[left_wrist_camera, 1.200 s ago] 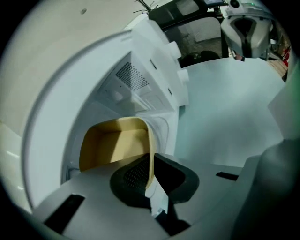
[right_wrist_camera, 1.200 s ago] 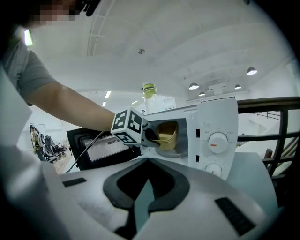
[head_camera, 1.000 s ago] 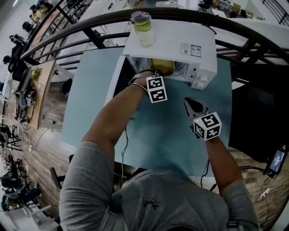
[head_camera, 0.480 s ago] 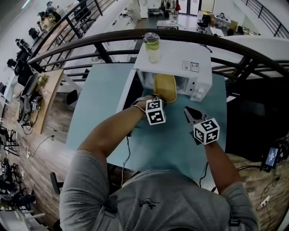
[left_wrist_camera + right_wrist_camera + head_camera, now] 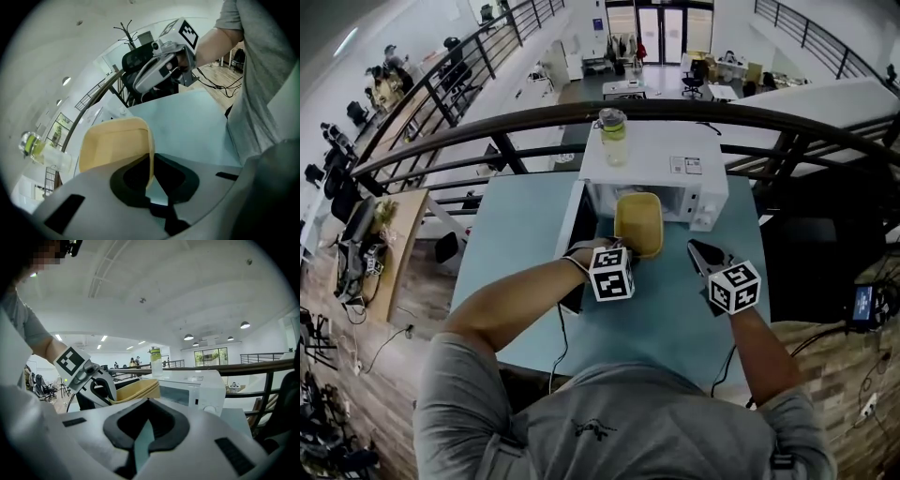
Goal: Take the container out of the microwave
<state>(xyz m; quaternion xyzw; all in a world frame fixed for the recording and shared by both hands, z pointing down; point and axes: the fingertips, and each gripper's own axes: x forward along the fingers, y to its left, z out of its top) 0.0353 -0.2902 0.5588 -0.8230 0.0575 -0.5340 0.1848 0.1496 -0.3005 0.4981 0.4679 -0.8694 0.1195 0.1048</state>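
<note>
Gently now: with my left gripper (image 5: 150, 180) clenched on the wall of the yellow container (image 5: 112, 140) and my right gripper (image 5: 701, 251) closed empty, I'd hold it level while clearing the microwave (image 5: 675, 173).

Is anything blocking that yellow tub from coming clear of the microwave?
Nothing visible does. The yellow container, pinched at its rim by the left gripper, hangs in front of the microwave, whose door stands open to the left.

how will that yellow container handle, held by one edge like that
Probably stiff: the yellow container holds its shape though the left hand-held gripper pinches only one wall. Likely light, since that one-sided grip carries it off the table. With such an off-centre hold it may swing or slip.
</note>
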